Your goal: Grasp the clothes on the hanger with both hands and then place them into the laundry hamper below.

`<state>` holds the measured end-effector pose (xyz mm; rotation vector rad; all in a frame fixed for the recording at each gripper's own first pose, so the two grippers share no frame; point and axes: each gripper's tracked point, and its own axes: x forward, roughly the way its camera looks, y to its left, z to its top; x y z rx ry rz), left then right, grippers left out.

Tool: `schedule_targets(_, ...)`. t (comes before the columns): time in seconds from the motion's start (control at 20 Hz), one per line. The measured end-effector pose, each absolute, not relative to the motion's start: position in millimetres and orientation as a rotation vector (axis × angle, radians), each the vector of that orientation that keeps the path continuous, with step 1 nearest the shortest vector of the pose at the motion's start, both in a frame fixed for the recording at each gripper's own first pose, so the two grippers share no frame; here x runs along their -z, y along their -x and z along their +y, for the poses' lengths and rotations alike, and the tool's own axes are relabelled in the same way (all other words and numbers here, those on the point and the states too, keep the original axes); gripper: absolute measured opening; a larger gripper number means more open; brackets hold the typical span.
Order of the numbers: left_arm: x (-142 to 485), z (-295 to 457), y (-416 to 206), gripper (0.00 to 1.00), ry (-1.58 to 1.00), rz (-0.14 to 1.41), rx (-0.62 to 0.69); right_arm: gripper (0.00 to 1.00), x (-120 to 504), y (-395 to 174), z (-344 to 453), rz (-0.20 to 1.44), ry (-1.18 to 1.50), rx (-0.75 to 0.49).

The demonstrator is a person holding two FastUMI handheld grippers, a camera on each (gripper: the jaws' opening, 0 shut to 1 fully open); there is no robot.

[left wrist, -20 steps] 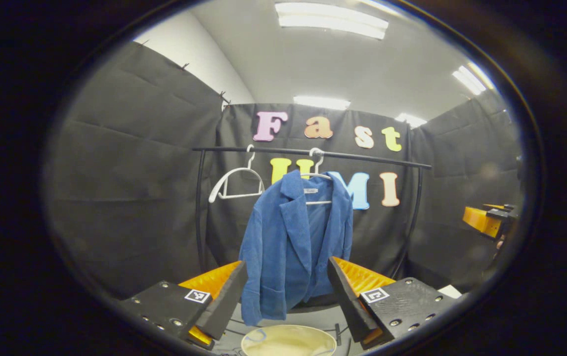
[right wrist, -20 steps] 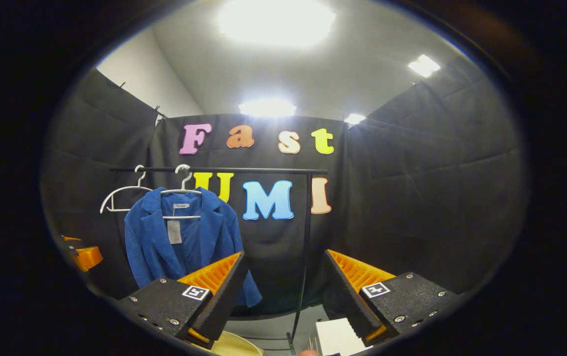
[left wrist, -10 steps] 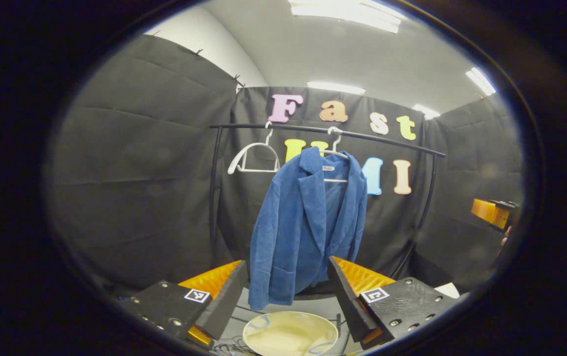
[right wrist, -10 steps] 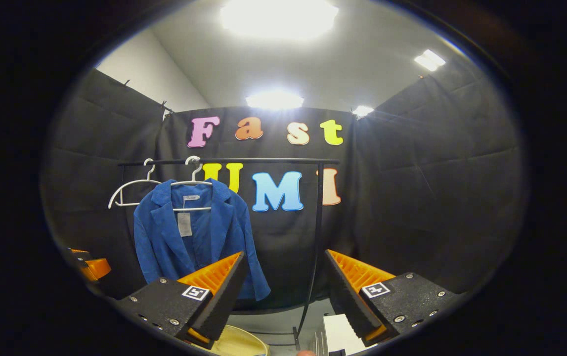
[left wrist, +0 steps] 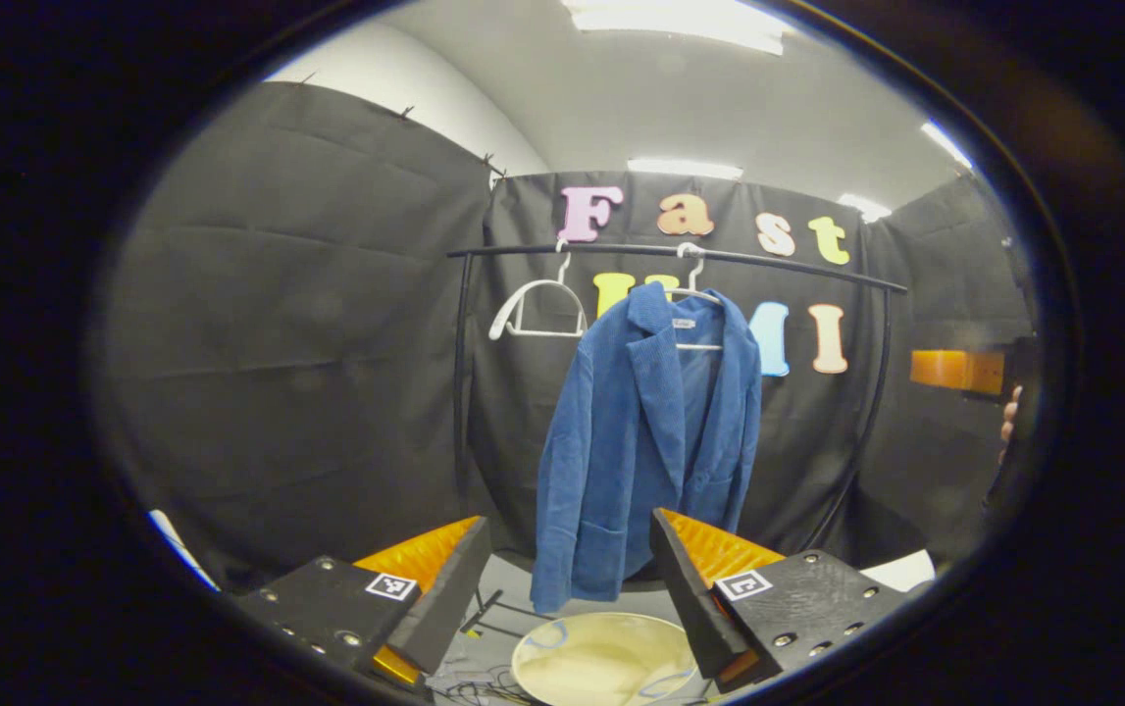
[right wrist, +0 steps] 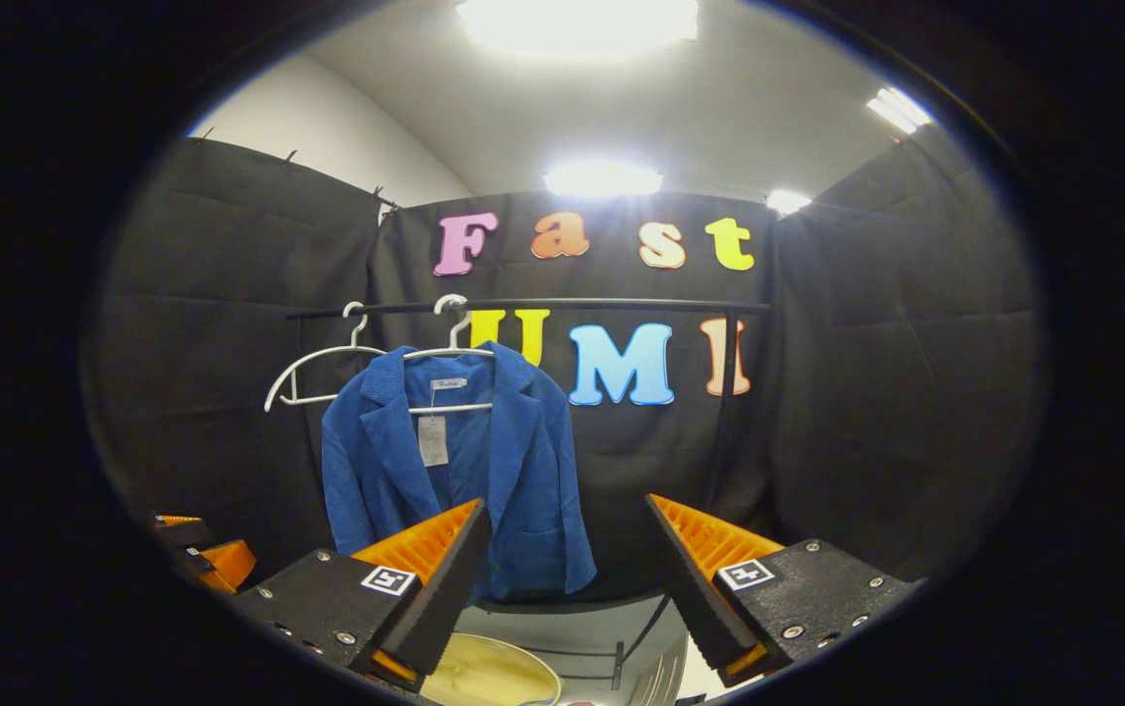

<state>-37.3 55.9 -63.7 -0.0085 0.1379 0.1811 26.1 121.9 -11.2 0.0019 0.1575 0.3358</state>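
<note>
- Change: over the last second both cameras have swung; in the left gripper view the blue jacket point(left wrist: 650, 441) has shifted right of centre, and in the right gripper view it has moved in toward the centre.
- Location: the jacket hangs on a white hanger point(right wrist: 449, 353) near the left end of the black rail point(right wrist: 533, 306), beside an empty hanger point(right wrist: 322, 368).
- Left gripper point(left wrist: 567, 579): jaws wide apart, holding nothing, well short of the jacket.
- Right gripper point(right wrist: 567, 579): jaws wide apart, holding nothing.
- Hamper: the pale round laundry hamper point(left wrist: 606, 657) sits on the floor below the jacket's hem.
- Judgement: the approach phase is under way; no grasp has been made.
</note>
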Motion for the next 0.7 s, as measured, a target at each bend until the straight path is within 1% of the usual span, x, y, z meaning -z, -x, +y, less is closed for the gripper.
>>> schedule_targets(0.05,60,56,36,0.97,0.018,0.129,-0.182,0.96,7,-33,133,0.148,0.001,-0.358)
schedule_targets(0.25,41,55,9,0.98,0.093,0.109,-0.180,0.96,-4,-71,165,0.134,-0.039,-0.422)
schedule_targets(0.4,11,47,-18,0.98,0.136,0.072,-0.185,0.96,-5,-110,179,0.122,-0.065,-0.433)
schedule_targets(0.7,-25,23,-100,0.97,0.146,0.032,-0.188,0.96,7,-182,209,0.131,-0.106,-0.508)
